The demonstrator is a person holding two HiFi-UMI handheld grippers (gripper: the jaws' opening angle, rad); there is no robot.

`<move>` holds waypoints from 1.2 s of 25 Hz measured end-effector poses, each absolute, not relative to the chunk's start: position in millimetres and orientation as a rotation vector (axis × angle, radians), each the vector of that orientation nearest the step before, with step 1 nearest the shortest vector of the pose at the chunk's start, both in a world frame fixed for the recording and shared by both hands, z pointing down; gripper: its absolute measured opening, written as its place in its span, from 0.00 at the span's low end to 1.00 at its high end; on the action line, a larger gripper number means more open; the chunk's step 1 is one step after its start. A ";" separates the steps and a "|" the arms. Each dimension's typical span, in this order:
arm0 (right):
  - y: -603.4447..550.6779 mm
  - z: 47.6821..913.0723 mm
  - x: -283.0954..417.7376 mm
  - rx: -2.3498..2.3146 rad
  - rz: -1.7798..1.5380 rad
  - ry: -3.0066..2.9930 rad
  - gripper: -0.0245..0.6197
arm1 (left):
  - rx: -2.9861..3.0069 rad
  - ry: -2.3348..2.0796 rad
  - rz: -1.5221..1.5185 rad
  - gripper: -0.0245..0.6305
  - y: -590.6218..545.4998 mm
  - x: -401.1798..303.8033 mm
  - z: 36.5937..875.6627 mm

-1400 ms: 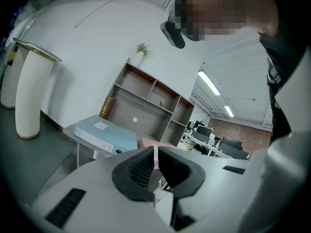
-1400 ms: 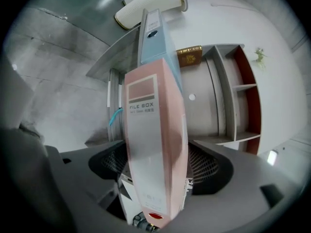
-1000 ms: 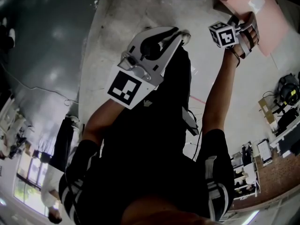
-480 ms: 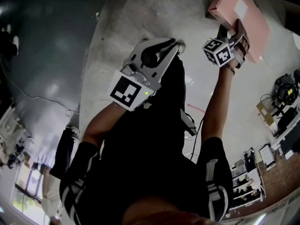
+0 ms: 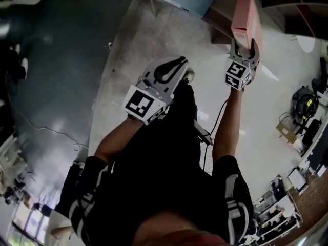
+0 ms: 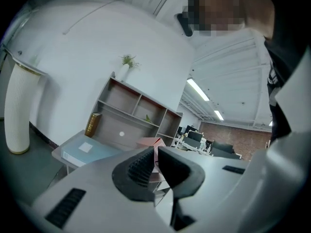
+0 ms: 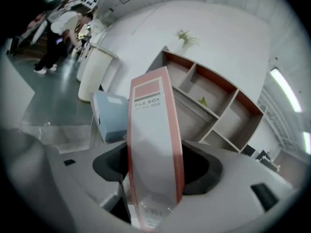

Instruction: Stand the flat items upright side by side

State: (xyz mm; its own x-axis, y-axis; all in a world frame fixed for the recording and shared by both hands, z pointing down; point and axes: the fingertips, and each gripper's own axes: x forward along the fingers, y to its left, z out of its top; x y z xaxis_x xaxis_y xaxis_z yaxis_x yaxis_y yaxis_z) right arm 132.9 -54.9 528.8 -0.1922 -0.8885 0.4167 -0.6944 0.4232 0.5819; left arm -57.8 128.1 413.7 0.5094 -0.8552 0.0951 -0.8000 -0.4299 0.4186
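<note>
My right gripper (image 5: 244,49) holds a pink file box (image 5: 246,15) raised in front of me, spine towards the camera. In the right gripper view the file box (image 7: 153,144) stands on edge between the jaws of the gripper (image 7: 155,181), which have just been closing on it. A light blue file box (image 7: 110,114) lies flat on a low table before a wooden shelf unit (image 7: 214,106). My left gripper (image 5: 185,72) is shut with nothing in it, and in its own view the gripper (image 6: 154,160) points level towards the shelf unit (image 6: 136,114) and the blue file box (image 6: 90,151).
A brown book (image 6: 93,124) stands in the shelf unit's left compartment. A tall white ribbed cylinder (image 6: 17,109) stands at the left wall. A person (image 7: 60,30) stands far off to the left. Desks with equipment (image 5: 302,132) fill the right.
The right gripper has risen with the pink file box and rolled it from flat to edge-up. The left gripper has risen a little and stays shut.
</note>
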 end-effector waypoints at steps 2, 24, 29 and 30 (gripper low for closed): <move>-55.6 511.9 141.6 1.433 -0.249 -2.017 0.53 | 2.375 -1.359 -0.190 0.10 128.0 -57.0 399.6; -91.4 491.6 235.6 1.828 0.504 -2.180 0.52 | 2.527 -1.240 -0.233 0.10 39.4 27.8 313.4; -107.5 496.9 240.2 1.784 0.498 -2.194 0.52 | 2.543 -1.241 -0.241 0.10 12.8 42.9 304.8; -109.9 495.7 238.6 1.782 0.496 -2.193 0.52 | 2.547 -1.242 -0.239 0.10 9.5 42.8 302.0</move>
State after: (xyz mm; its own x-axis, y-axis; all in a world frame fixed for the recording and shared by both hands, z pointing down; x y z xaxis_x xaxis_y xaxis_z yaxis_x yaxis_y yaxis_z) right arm 238.6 -109.9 495.7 -0.2056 -0.8855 0.4166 -0.9786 0.1837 -0.0925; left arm 42.8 9.5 302.0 0.6132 -0.7897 -0.0191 -0.7403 -0.5829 0.3348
